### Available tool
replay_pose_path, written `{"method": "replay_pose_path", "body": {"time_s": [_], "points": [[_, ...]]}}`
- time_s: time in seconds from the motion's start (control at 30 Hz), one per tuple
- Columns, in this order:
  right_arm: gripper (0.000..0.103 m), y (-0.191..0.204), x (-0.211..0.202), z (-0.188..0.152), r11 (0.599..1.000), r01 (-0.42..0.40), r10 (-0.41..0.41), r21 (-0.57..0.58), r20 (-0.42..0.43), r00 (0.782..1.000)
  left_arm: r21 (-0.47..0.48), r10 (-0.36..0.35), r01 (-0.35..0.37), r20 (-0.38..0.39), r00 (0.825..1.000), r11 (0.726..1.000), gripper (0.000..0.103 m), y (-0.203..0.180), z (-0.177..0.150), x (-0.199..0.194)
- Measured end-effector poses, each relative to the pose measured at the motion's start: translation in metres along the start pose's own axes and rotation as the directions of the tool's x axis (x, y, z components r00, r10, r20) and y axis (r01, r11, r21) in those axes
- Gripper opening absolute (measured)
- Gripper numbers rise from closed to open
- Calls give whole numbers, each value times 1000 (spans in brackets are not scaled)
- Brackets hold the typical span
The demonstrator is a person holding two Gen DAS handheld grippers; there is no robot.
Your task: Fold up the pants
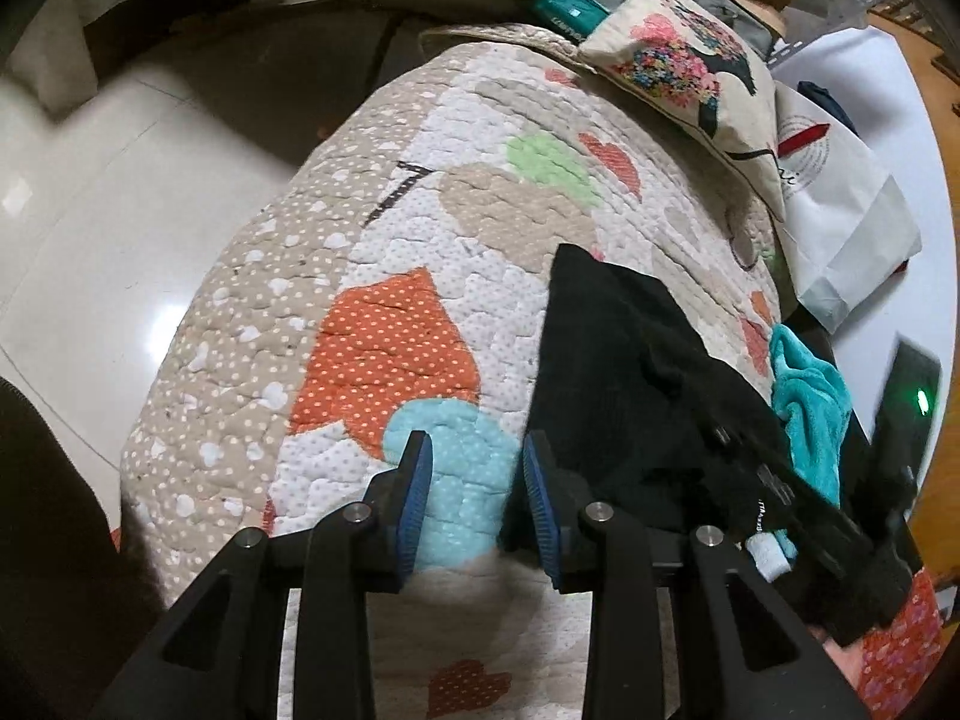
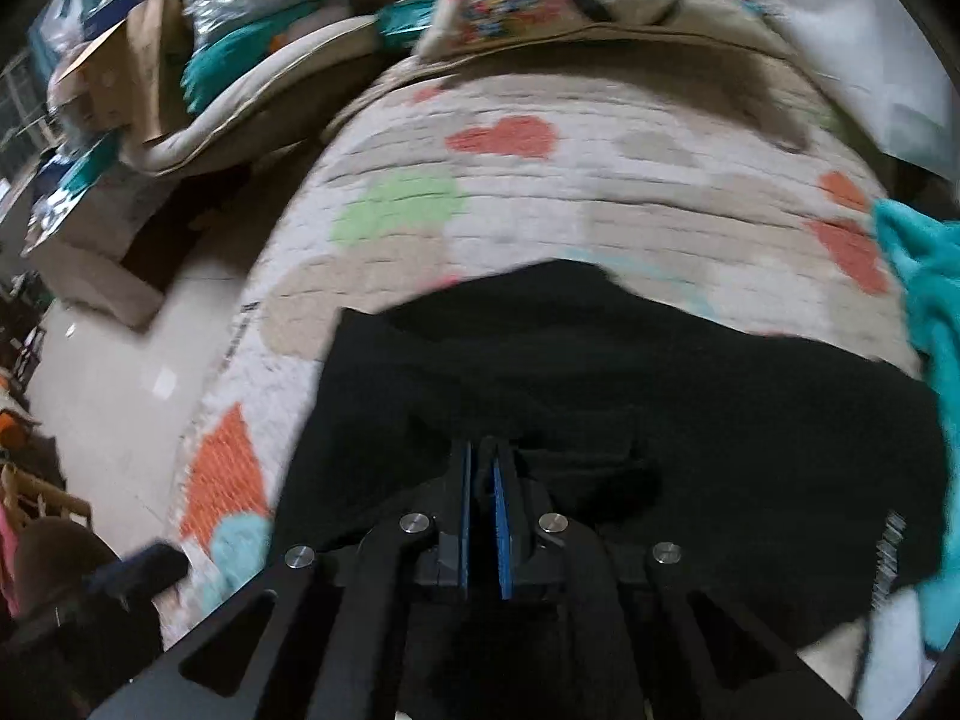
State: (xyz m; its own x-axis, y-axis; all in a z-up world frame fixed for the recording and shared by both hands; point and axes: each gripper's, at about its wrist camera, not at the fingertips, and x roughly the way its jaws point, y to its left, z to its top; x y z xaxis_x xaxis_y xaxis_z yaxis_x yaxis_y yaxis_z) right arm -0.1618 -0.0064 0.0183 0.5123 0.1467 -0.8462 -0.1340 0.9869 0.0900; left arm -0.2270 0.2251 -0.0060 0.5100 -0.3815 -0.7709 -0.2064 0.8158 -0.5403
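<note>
Black pants [image 1: 618, 360] lie partly folded on a heart-patterned quilt [image 1: 390, 240] that covers a bed or sofa. My left gripper [image 1: 477, 450] is open over the quilt, just left of the pants' edge, with only a pale blue heart patch between its blue pads. In the right wrist view the pants [image 2: 660, 372] fill the lower middle. My right gripper [image 2: 483, 450] stands over them with its pads nearly together, and a dark ridge of the cloth is pinched between them. The right wrist view is blurred.
A teal towel [image 1: 810, 402] lies bunched at the pants' right side. A flowered cushion [image 1: 678, 60] and a white paper bag [image 1: 840, 210] sit at the far end of the quilt. Pale tiled floor [image 1: 90, 210] drops off to the left, with cardboard boxes [image 2: 102, 264] beyond.
</note>
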Motion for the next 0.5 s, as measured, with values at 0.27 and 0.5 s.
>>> {"method": "replay_pose_path", "body": {"time_s": [0.27,0.5], "points": [[8,-67,-15,-60,975,100,-62,196,-190,980,45,-33,35,-50,998,998,31,-12,-6,19],[8,-80,-50,-66,955,11,21,298,-104,994,56,-51,54,-53,997,997,31,-12,-1,31]]}}
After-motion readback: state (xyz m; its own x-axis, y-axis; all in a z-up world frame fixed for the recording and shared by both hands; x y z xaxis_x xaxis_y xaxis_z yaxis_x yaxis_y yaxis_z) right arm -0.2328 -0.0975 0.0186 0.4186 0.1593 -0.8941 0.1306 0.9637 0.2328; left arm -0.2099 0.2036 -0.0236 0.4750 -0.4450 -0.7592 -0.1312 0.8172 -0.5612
